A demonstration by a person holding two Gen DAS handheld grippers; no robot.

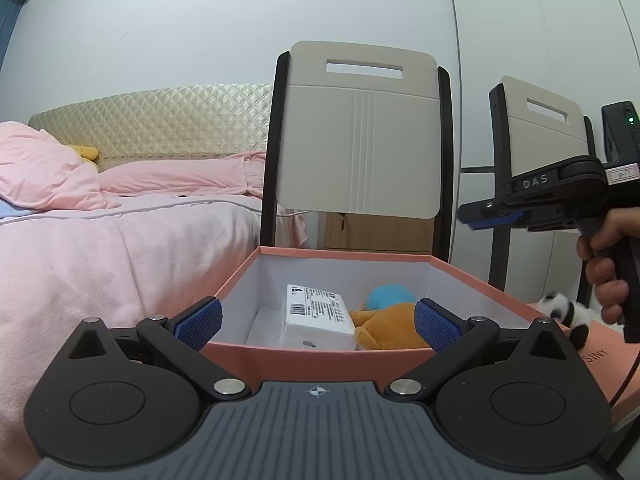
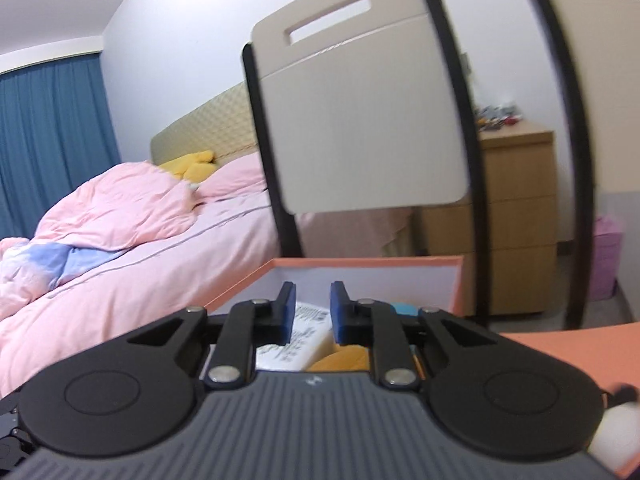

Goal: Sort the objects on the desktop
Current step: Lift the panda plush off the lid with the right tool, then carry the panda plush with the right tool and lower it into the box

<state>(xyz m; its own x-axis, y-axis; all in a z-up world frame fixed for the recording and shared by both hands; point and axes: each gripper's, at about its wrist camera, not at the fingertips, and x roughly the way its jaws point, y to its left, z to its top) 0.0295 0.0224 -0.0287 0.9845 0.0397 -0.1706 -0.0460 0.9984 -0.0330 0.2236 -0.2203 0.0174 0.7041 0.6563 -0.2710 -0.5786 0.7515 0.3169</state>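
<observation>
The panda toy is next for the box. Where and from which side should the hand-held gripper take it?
Grip the panda toy across its white middle, coming from above: it lies on the flat pink lid beside the box, so probably only its top and sides are free.

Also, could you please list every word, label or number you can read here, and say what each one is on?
"DAS": raised letters on the right gripper.
"SINY": partial print on the pink lid; any earlier letters are hidden behind the panda toy.
White packet in the pink box: barcode and fine print, too small to read.
</observation>
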